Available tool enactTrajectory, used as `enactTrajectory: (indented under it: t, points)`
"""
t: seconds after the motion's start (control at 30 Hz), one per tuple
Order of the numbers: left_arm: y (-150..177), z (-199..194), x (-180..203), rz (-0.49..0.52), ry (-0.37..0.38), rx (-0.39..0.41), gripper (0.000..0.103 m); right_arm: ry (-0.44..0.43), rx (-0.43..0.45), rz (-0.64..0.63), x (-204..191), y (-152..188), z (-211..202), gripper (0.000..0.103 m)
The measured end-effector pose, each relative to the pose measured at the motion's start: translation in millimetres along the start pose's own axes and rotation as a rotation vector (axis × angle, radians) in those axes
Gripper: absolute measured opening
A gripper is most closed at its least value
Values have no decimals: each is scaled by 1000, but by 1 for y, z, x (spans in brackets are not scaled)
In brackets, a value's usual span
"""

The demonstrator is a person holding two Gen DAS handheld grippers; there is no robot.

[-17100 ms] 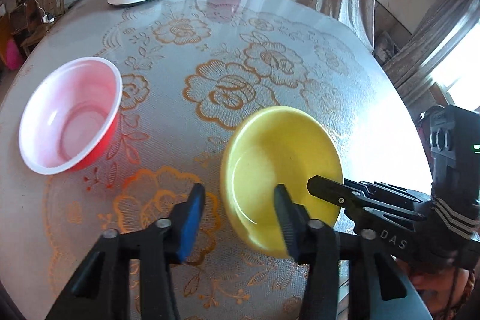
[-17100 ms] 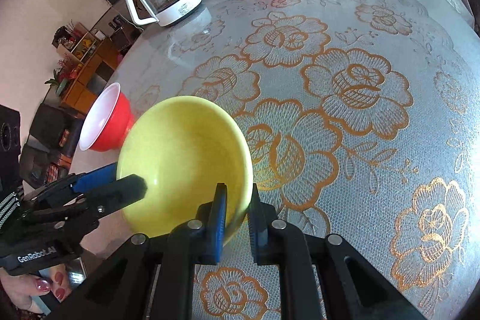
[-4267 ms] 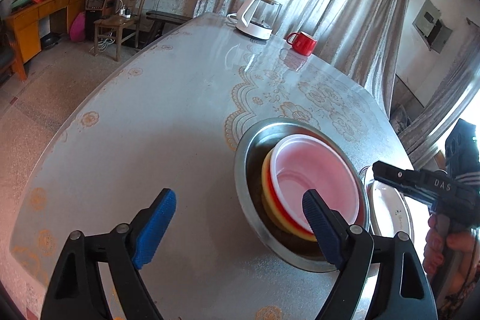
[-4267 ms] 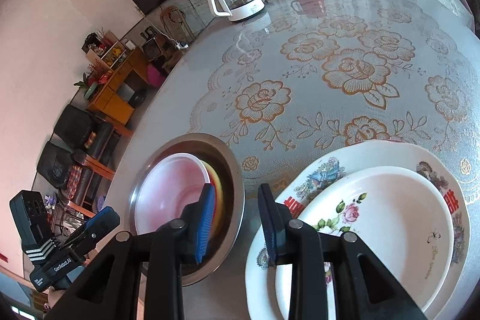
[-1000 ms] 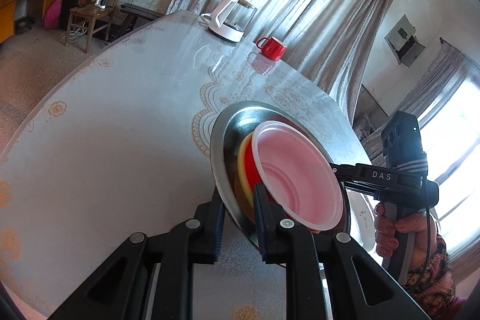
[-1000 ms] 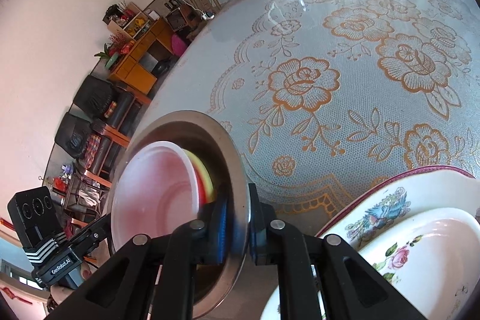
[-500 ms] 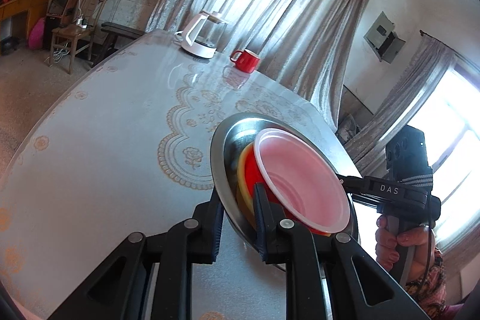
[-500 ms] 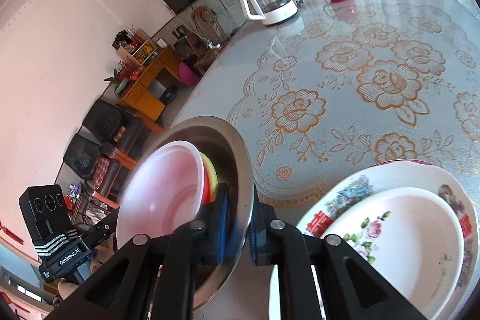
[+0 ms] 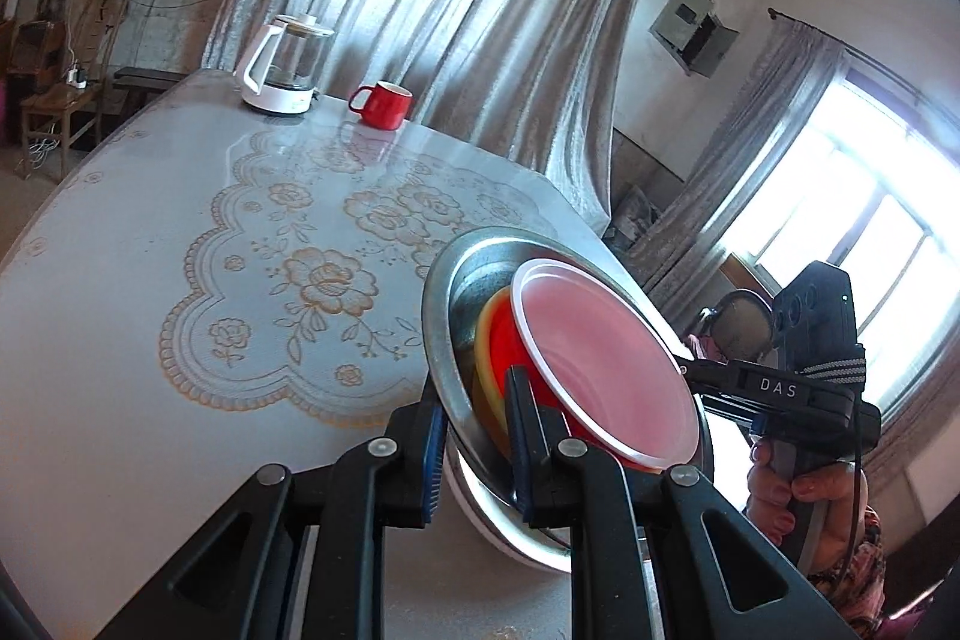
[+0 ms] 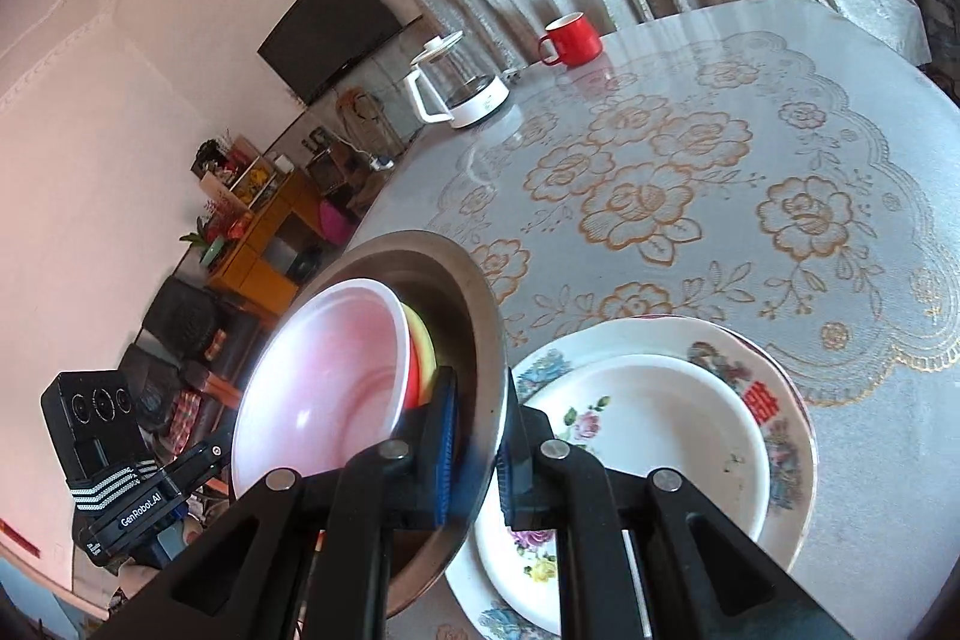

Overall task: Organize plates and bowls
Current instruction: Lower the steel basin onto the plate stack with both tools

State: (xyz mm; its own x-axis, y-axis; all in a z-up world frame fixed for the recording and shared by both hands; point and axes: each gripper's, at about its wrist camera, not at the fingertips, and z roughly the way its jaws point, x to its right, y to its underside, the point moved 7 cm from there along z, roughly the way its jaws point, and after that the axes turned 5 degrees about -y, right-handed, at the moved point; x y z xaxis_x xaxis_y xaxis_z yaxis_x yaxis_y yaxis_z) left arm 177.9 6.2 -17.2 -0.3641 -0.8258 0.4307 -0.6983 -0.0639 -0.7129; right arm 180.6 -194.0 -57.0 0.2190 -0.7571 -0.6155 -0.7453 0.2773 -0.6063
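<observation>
A steel bowl (image 9: pixel 438 316) holds a yellow bowl (image 9: pixel 485 340) and a red bowl with a white inside (image 9: pixel 600 370), nested. My left gripper (image 9: pixel 474 430) is shut on the steel bowl's near rim. My right gripper (image 10: pixel 477 442) is shut on the opposite rim (image 10: pixel 489 340). The stack is lifted off the table and tilted. Two flowered plates, a small one (image 10: pixel 648 424) on a large one (image 10: pixel 774 400), lie on the table just right of and partly under the steel bowl.
A glass kettle (image 9: pixel 288 64) and a red mug (image 9: pixel 384 103) stand at the table's far edge by the curtain. The lace-patterned tablecloth (image 10: pixel 690 196) spreads between them and the plates. A cabinet and chairs stand beyond the table's left side.
Both grippers have raised the steel bowl with its nested bowls higher and moved it toward the plates, so it now overlaps their left edge. Both grips are unchanged.
</observation>
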Motion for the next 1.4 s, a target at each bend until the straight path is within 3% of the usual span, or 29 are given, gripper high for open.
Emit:
enactTrajectory:
  t: [0.37,0.67,1.4]
  points:
    - [14,45,41,53,59,-75,17,68,64,111,54,12,-42,10]
    - [29,70,45,71,50,-109,17,87,61,177,87,26,-41,10]
    - [47,88,33,75,-8,-145,20,105,36,179,102,39,-26,11]
